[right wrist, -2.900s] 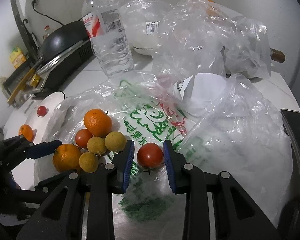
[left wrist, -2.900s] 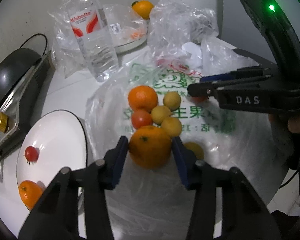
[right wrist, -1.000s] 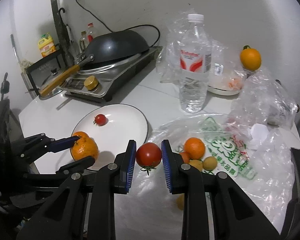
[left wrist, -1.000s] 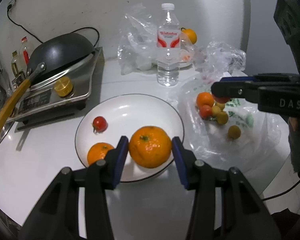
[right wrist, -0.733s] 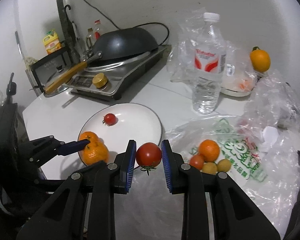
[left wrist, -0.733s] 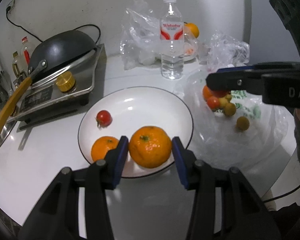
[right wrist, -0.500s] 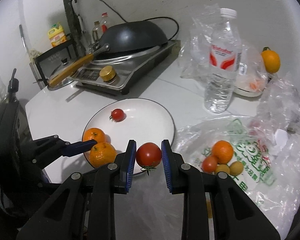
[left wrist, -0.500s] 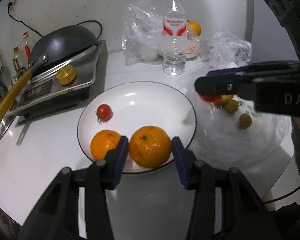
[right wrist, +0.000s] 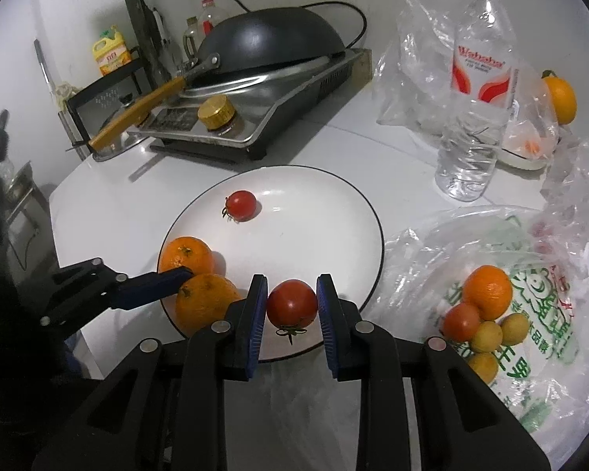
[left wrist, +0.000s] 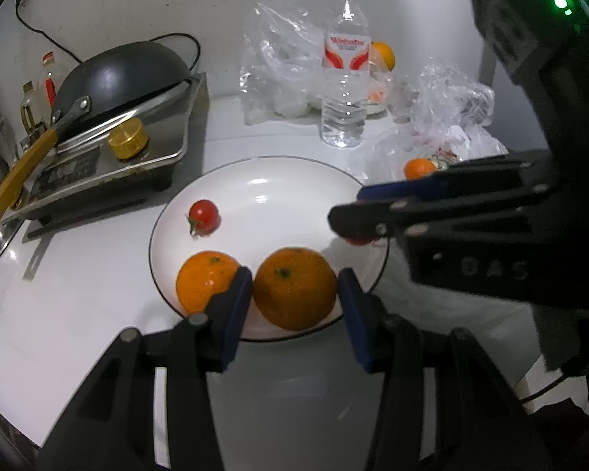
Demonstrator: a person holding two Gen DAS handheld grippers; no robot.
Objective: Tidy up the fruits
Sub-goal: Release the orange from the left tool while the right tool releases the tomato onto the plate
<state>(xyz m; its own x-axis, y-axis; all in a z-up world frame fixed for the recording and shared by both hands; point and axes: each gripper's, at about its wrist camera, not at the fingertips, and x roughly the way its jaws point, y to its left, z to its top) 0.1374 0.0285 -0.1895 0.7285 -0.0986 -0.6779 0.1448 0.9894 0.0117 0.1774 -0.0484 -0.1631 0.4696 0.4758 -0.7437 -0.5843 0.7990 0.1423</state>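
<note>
Orange fruit fills the left gripper: its blue pads press both sides of a large orange, held low over the near rim of the white plate. Just left of that gripper's left finger a second orange lies on the plate, touching the finger or nearly so. Farther ahead and to the left, a small tomato rests on the plate, apart from both oranges.

The right gripper is clamped on a red tomato, stem end turned downward, above the plate's near edge as seen from its own camera. To its left the held orange and the left gripper's blue finger come in sideways. To its right a printed plastic bag lies flat on the desk, carrying a heap of fruit: another orange, a tomato and several small yellow fruits.

Beyond the plate, ahead of both grippers, a water bottle stands upright among crumpled clear bags. Ahead and left, a dark wok with a wooden handle sits on a steel cooker.
</note>
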